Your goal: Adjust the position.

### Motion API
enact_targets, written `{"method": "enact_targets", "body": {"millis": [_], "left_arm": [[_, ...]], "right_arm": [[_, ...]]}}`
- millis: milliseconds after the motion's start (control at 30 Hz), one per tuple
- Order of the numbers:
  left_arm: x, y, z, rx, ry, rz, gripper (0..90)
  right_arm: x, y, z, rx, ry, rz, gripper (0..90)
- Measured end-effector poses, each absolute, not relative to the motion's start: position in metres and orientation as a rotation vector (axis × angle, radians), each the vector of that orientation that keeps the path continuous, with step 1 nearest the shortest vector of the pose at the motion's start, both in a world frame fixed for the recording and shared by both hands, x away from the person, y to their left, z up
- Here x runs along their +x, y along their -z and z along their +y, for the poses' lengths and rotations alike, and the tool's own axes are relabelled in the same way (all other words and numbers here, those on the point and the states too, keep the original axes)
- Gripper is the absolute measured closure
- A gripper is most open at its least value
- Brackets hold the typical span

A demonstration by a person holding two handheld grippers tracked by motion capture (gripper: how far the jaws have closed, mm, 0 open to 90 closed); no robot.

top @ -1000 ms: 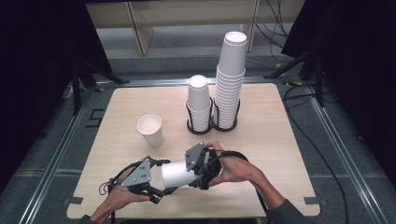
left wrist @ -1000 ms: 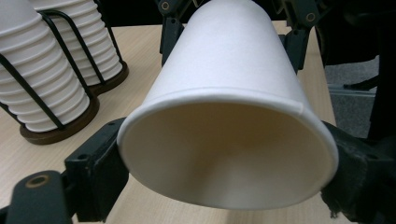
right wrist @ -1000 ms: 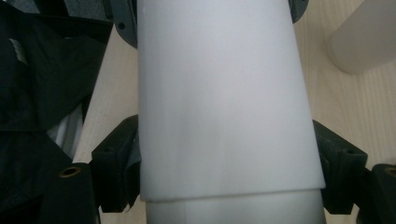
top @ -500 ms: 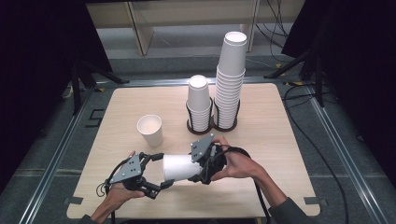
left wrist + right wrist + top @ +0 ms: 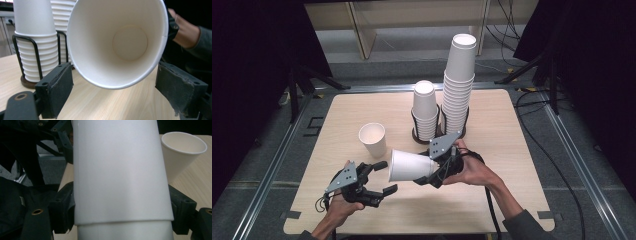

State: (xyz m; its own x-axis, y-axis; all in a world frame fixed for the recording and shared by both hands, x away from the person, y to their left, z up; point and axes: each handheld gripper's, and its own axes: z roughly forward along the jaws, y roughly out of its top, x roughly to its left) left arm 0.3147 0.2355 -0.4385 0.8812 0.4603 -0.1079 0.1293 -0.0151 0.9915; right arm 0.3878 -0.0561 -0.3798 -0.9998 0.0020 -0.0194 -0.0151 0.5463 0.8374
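High view: the right gripper [image 5: 426,172] clamps the paper cup [image 5: 407,165] sideways, mouth offered just ahead of the left gripper [image 5: 386,176]; left gripper view: its jaws, just closing, stand apart beside that mouth, untouched; right gripper view: pads [image 5: 62,205] squeeze the cup's walls, likely steadying a handover.

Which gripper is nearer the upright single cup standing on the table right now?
Left. The left gripper sits just in front of the upright cup, jaws apart and holding nothing. The right gripper is farther off to that cup's right, clamped on the sideways cup.
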Motion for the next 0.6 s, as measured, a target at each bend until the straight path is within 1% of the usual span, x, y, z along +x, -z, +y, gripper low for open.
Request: {"method": "enact_targets", "body": {"millis": [167,433,600], "left_arm": [[0.315,0.438,0.235,1.56,-0.271,0.497,13.8],[0.315,0.438,0.23,1.563,-0.273,0.497,0.4],[0.314,0.438,0.226,1.577,-0.269,0.483,0.0]], "right_arm": [[0.387,0.383,-0.054,-0.024,-1.537,2.75,24.4],[0.384,0.393,-0.041,-0.057,-1.559,2.779,24.4],[0.381,0.396,-0.034,-0.079,-1.561,2.799,24.4]]}}
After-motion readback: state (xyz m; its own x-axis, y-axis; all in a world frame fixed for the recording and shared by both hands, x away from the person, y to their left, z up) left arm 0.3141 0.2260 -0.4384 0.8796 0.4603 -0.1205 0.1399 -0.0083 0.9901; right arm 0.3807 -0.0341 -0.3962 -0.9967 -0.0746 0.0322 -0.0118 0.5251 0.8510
